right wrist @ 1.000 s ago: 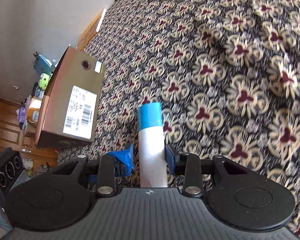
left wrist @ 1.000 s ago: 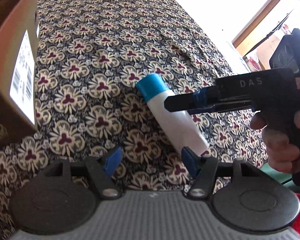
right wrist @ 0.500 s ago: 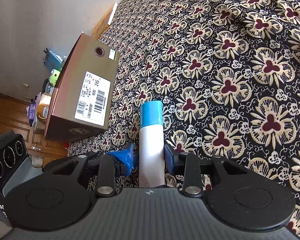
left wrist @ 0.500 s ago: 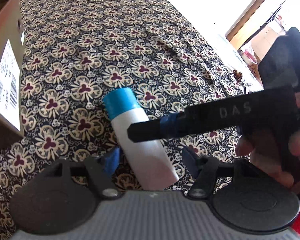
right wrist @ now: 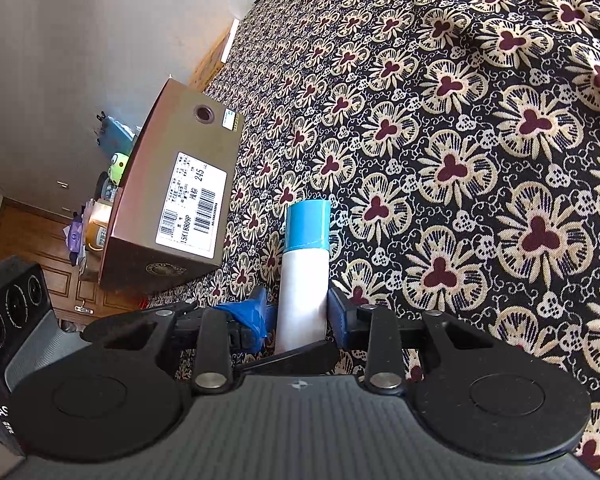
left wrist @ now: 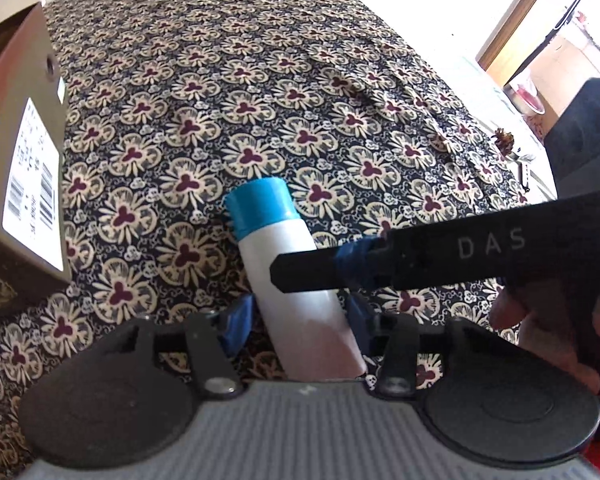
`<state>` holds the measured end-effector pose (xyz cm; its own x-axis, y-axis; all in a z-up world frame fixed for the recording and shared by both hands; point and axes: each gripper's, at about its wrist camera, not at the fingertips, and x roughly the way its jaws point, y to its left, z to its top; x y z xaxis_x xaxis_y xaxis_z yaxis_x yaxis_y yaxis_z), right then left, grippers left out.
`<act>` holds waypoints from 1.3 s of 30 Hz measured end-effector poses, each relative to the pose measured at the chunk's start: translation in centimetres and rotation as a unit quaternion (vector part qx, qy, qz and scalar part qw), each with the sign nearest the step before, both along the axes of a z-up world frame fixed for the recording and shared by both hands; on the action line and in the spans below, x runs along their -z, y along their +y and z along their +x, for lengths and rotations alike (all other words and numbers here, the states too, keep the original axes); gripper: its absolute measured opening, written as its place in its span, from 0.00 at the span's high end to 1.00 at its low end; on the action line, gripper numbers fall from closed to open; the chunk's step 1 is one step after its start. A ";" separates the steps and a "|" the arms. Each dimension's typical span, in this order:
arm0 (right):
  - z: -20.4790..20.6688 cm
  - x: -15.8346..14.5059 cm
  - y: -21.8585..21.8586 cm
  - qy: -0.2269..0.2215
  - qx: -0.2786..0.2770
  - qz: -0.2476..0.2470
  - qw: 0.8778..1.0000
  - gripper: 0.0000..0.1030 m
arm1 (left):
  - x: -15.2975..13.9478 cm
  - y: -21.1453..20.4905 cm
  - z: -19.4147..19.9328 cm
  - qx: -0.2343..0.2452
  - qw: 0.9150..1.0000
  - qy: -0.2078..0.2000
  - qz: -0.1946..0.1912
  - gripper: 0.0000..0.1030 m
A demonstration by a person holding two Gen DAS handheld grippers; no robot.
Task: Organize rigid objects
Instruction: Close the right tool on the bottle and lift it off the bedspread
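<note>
A white bottle with a blue cap (left wrist: pixel 288 276) is held above the floral bedspread; it also shows in the right wrist view (right wrist: pixel 305 268). My right gripper (right wrist: pixel 298 312) is shut on the bottle's white body. In the left wrist view that gripper's finger crosses in front of the bottle from the right (left wrist: pixel 420 258). My left gripper (left wrist: pixel 300 316) has its blue pads on either side of the bottle's lower body, with a small gap at each pad, so it is open around it.
A brown cardboard box with a white barcode label (left wrist: pixel 20 152) stands at the left; it also shows in the right wrist view (right wrist: pixel 172 200). The floral bedspread (left wrist: pixel 260 100) runs far ahead. Its right edge meets a bright window area (left wrist: pixel 540 60).
The bottle has slid from the right of my left gripper to between its pads. The left pads have closed in towards it. The right gripper has kept its grip.
</note>
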<state>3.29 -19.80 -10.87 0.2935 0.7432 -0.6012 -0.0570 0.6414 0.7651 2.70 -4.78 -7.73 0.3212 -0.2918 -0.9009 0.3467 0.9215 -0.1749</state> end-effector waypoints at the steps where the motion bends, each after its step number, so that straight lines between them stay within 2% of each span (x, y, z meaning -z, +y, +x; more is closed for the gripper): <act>1: -0.3 0.0 -0.1 -0.001 0.001 0.000 1.000 0.85 | 0.0 -0.1 0.1 0.000 1.000 0.000 0.005 0.54; 7: -0.6 -0.1 0.0 -0.011 -0.001 0.002 1.000 0.85 | -0.1 -0.5 0.4 -0.001 1.000 0.000 0.030 0.58; 15: -0.2 0.6 -0.4 -0.011 0.004 0.029 1.000 0.85 | -0.1 -0.4 0.8 -0.012 0.999 -0.001 0.038 0.59; 22: 0.5 0.2 -0.1 -0.016 -0.014 0.017 1.000 0.87 | -0.2 -0.2 1.2 -0.023 0.999 -0.002 0.038 0.60; 28: 1.0 0.7 -0.3 0.010 -0.004 0.045 0.999 0.82 | -0.3 -0.1 1.3 -0.027 0.999 -0.002 0.035 0.60; 34: 1.1 0.5 0.2 0.008 -0.011 0.053 0.998 0.80 | -0.4 1.2 1.3 -0.037 0.999 0.001 0.008 0.61; 39: 1.2 0.2 1.1 0.001 -0.022 0.064 0.998 0.79 | -0.4 3.5 1.2 -0.057 0.997 0.012 -0.054 0.61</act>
<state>4.52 -18.74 -11.03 0.2588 0.8258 -0.5012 -0.0817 0.5357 0.8404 3.91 -1.26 -7.37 0.3370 -0.3507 -0.8738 0.2347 0.9300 -0.2827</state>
